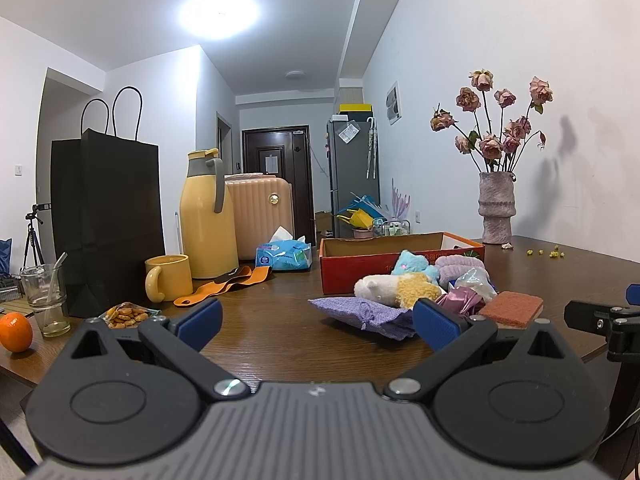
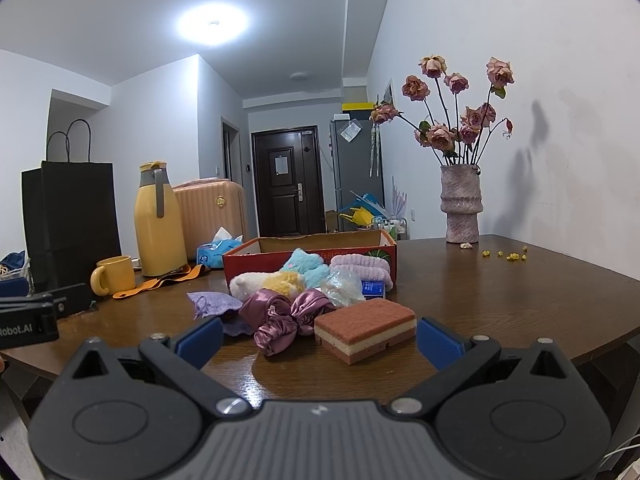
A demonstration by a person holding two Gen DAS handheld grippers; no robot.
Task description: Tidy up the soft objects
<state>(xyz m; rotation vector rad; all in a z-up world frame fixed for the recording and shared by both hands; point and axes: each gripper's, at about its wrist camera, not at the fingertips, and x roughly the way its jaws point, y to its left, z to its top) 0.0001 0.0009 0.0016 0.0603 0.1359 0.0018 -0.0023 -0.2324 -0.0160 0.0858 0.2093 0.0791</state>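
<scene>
Soft objects lie heaped on the brown tabletop (image 2: 500, 300), just in front of an open red cardboard box (image 2: 256, 258) that sits toward the far edge. Nearest the right gripper (image 2: 320, 338) is a layered sponge (image 2: 366, 330), brown on top and cream through the middle, lying flat and apart from both blue fingers (image 2: 438, 346). Touching its left end is a bunched mauve satin scrunchie (image 2: 280, 314). A lilac drawstring pouch (image 1: 364, 312) lies flat to the left of the heap. Behind these, a white-and-yellow plush toy (image 2: 266, 282), a turquoise plush (image 2: 304, 266) and a folded pale-purple towel (image 2: 360, 264) rest against the box wall, with a crinkled clear plastic bag (image 2: 342, 286) among them.

Both grippers hover over the near edge with their fingers spread wide and nothing between them; the left gripper (image 1: 318, 322) faces the pouch. A vase of dried roses (image 2: 460, 204) stands near the far right corner, and a yellow mug (image 1: 168, 278) and yellow jug (image 1: 208, 220) stand to the left.
</scene>
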